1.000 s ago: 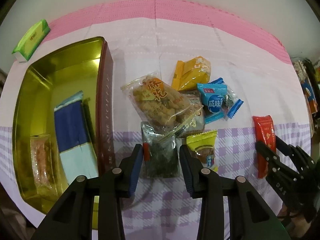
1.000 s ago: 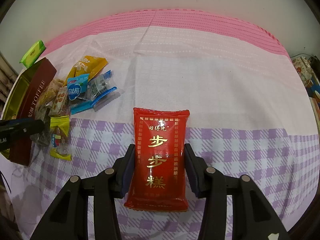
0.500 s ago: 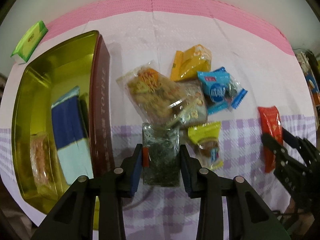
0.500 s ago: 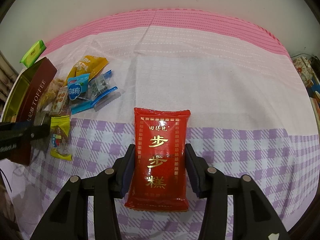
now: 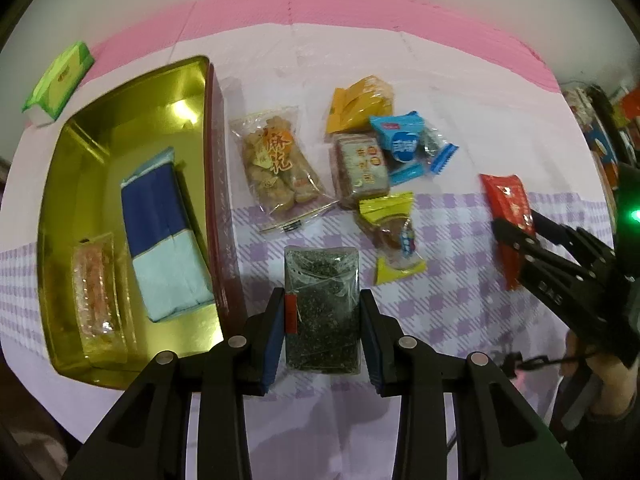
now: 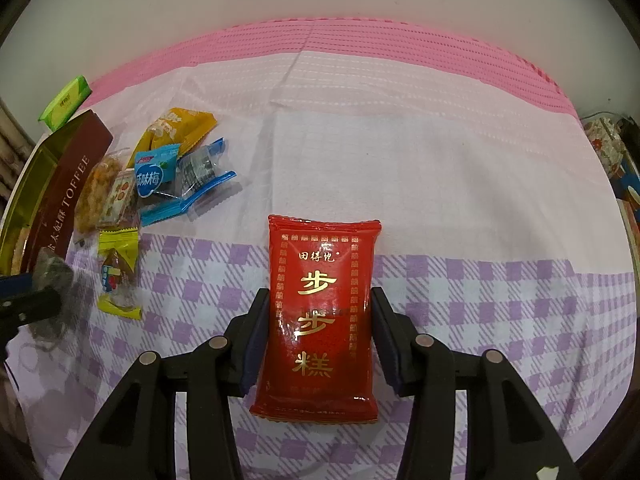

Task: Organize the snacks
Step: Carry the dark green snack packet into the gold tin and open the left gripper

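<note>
My left gripper [image 5: 322, 320] is shut on a clear packet of dark seaweed [image 5: 322, 308] and holds it lifted off the pile, just right of the gold tin [image 5: 60, 208]. The tin holds a blue and pale packet [image 5: 160, 232] and a clear orange packet [image 5: 94, 288]. My right gripper [image 6: 318, 328] is shut on a red snack packet [image 6: 320, 316], which also shows in the left wrist view [image 5: 510, 216]. Loose snacks lie on the cloth: a fried twist bag [image 5: 276, 168], a yellow packet [image 5: 360, 104], a blue packet [image 5: 404, 144] and a yellow-edged candy [image 5: 390, 236].
A green tissue pack [image 5: 60, 78] lies beyond the tin at the far left. The tin's brown side reads TOFFEE [image 6: 66, 200]. Pink mat [image 6: 360, 48] runs along the back by a white wall. Cluttered shelves [image 5: 608, 136] stand at the right.
My left gripper closed on the seaweed packet and pulled it back out of the snack pile, which shifted apart. The right gripper kept holding the red packet with little motion.
</note>
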`<action>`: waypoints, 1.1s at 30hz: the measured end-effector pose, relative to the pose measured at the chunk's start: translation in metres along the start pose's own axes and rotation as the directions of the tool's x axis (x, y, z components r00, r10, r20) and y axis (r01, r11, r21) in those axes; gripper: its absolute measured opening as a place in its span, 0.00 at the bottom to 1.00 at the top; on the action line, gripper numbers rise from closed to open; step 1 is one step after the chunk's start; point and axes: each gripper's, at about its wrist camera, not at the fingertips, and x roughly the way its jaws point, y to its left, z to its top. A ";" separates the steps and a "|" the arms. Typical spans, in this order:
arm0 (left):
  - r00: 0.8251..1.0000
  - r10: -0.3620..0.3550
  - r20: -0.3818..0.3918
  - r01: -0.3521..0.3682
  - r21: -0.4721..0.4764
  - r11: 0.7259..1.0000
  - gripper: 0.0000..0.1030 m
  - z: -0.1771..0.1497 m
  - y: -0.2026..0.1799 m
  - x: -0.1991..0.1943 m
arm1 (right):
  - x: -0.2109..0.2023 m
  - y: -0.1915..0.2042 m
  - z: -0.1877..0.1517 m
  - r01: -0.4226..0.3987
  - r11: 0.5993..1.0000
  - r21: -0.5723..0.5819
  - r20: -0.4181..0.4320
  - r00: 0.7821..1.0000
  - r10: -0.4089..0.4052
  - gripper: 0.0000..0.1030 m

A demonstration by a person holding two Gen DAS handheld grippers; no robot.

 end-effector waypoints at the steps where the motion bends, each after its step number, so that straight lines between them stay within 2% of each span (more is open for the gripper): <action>1: 1.000 0.003 0.007 -0.003 0.008 1.000 0.35 0.002 0.002 -0.003 | 0.000 0.000 0.000 0.002 1.000 -0.002 0.001 1.000 -0.002 0.46; 8: 0.994 0.020 0.107 -0.022 0.017 1.000 0.35 0.012 0.019 -0.035 | 0.000 0.000 -0.001 0.006 1.000 -0.002 0.002 1.000 -0.006 0.46; 10: 0.989 0.047 0.144 -0.047 -0.004 0.999 0.35 0.016 0.034 -0.044 | 0.000 -0.001 -0.001 0.008 1.000 -0.001 0.002 1.000 -0.008 0.46; 15: 0.975 0.127 0.180 -0.115 -0.076 0.990 0.35 0.033 0.079 -0.049 | 0.000 0.001 -0.002 0.014 1.000 0.002 0.003 1.000 -0.014 0.46; 19: 0.967 0.196 0.164 -0.175 -0.138 0.975 0.35 0.043 0.120 -0.038 | 0.001 0.001 -0.001 0.017 1.000 0.006 0.001 1.000 -0.017 0.46; 25: 0.960 0.255 0.119 -0.225 -0.220 0.949 0.35 0.054 0.171 -0.017 | 0.002 0.001 -0.002 0.019 1.000 0.008 0.001 1.000 -0.019 0.46; 28: 0.949 0.298 0.104 -0.271 -0.216 0.938 0.35 0.060 0.181 -0.005 | 0.002 0.001 -0.001 0.020 1.000 0.014 -0.003 1.000 -0.020 0.46; 33: 0.950 0.301 0.084 -0.279 -0.209 0.937 0.35 0.063 0.186 0.012 | 0.003 0.002 -0.001 0.025 1.000 0.016 -0.011 1.000 -0.025 0.46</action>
